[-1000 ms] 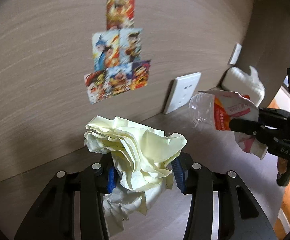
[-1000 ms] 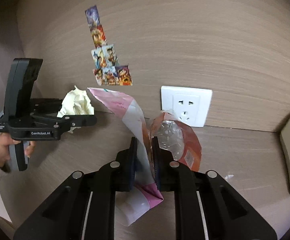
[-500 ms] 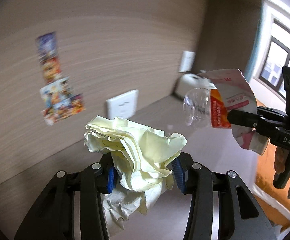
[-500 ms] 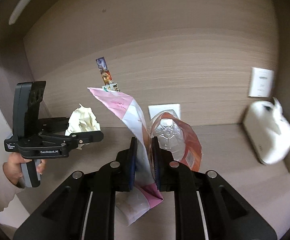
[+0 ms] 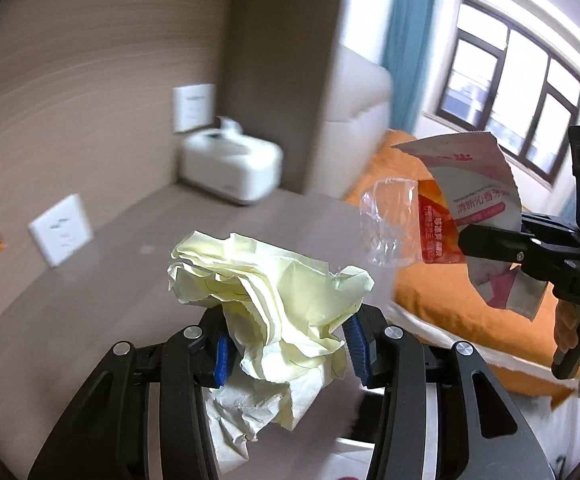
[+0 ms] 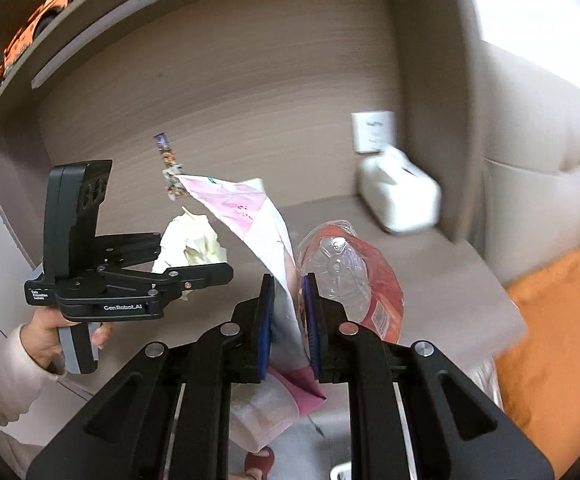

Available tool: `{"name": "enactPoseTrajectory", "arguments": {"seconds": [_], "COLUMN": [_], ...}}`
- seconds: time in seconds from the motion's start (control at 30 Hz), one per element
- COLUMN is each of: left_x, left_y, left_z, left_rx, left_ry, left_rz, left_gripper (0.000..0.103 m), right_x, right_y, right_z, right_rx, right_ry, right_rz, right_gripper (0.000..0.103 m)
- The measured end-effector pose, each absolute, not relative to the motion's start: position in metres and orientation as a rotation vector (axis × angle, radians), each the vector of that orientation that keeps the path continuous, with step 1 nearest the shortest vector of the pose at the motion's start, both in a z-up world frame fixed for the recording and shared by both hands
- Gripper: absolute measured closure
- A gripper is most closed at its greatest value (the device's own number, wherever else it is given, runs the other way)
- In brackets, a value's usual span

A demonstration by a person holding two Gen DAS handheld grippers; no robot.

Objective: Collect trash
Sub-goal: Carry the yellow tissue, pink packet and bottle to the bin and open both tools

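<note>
- Hand-held gripper on the left (image 5: 287, 346) is clenched around a crumpled wad of pale yellow paper (image 5: 273, 300), blue pads biting into both flanks, with the wad bulging up above the fingers and a looser tail hanging below.
- Right hand-held gripper (image 6: 287, 316) is nipped nearly closed on a pink-and-white snack wrapper (image 6: 257, 220); a crushed clear plastic bottle (image 6: 338, 268) with an orange label rides along just beside the right pad, apparently caught up with the wrapper, though exactly how it is held is hard to tell.
- Landmark is the white tissue box (image 5: 231, 166) at the back corner of the brown desk (image 5: 101, 288): both loads are up off the desk and nearer the camera than that box, the paper wad on its left, the wrapper and bottle on its right, out toward the orange bed cover (image 5: 430, 296).
- From the right wrist view the left tool, gripped by a hand (image 6: 49, 340) in a pale sleeve, carries its wad level with the wrapper, just beside it without touching.
- No bin shows in either view, and both are smeared with motion blur, so this reads as the carry leg of the collection.
- Doing it well, in my judgement: hold both squeezes firm, keep the wrapper upright so the bottle doesn't slide free, avoid sharp swings, and release only once each load sits squarely over the bin's mouth.
</note>
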State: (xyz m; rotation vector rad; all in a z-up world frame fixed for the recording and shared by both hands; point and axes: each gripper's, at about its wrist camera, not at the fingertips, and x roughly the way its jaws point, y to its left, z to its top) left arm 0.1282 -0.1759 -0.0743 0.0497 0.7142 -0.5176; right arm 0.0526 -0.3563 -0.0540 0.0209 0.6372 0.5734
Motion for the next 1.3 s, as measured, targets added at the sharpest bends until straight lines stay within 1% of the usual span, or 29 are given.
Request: {"name": "enactPoseTrajectory", "arguments": {"seconds": [0.13, 0.3, 0.47, 0.53, 0.63, 0.77, 0.93, 1.07, 1.13, 1.27, 1.3], "left_x": [0.108, 0.089, 0.079, 0.078, 0.076, 0.077, 0.075, 0.076, 0.074, 0.080, 0.080], "left_y": [-0.228, -0.295, -0.348, -0.363, -0.385, -0.406, -0.422, -0.430, -0.433, -0.439, -0.439], "left_z": [-0.086, -0.118, -0.170, -0.195, -0.242, -0.324, -0.418, -0.496, -0.530, -0.578, -0.591], "left_rx": [0.069, 0.098, 0.160, 0.193, 0.231, 0.269, 0.295, 0.259, 0.273, 0.252, 0.256], "left_ry": [0.740, 0.798, 0.876, 0.915, 0.976, 1.085, 1.170, 1.222, 1.239, 1.272, 1.276], "left_rz": [-0.597, -0.712, -0.824, -0.855, -0.920, -0.984, -1.027, -1.068, -1.076, -1.097, -1.094], "left_gripper": [0.058, 0.058, 0.058, 0.058, 0.058, 0.058, 0.058, 0.058, 0.058, 0.057, 0.053], "right_x": [0.025, -0.005, -0.017, -0.018, -0.015, -0.008, -0.003, 0.003, 0.006, 0.011, 0.013], "right_y": [-0.394, -0.441, -0.473, -0.484, -0.494, -0.500, -0.505, -0.500, -0.498, -0.500, -0.498], "right_z": [-0.064, -0.088, -0.135, -0.163, -0.206, -0.268, -0.364, -0.439, -0.478, -0.526, -0.538], "right_rx": [0.050, 0.099, 0.164, 0.196, 0.239, 0.262, 0.295, 0.328, 0.327, 0.335, 0.325], "right_ry": [0.661, 0.695, 0.756, 0.782, 0.821, 0.872, 0.957, 1.014, 1.044, 1.070, 1.088], "right_rz": [0.509, 0.427, 0.375, 0.343, 0.320, 0.287, 0.270, 0.283, 0.258, 0.233, 0.237], "right_gripper": [0.087, 0.087, 0.087, 0.087, 0.087, 0.087, 0.087, 0.086, 0.086, 0.086, 0.086]}}
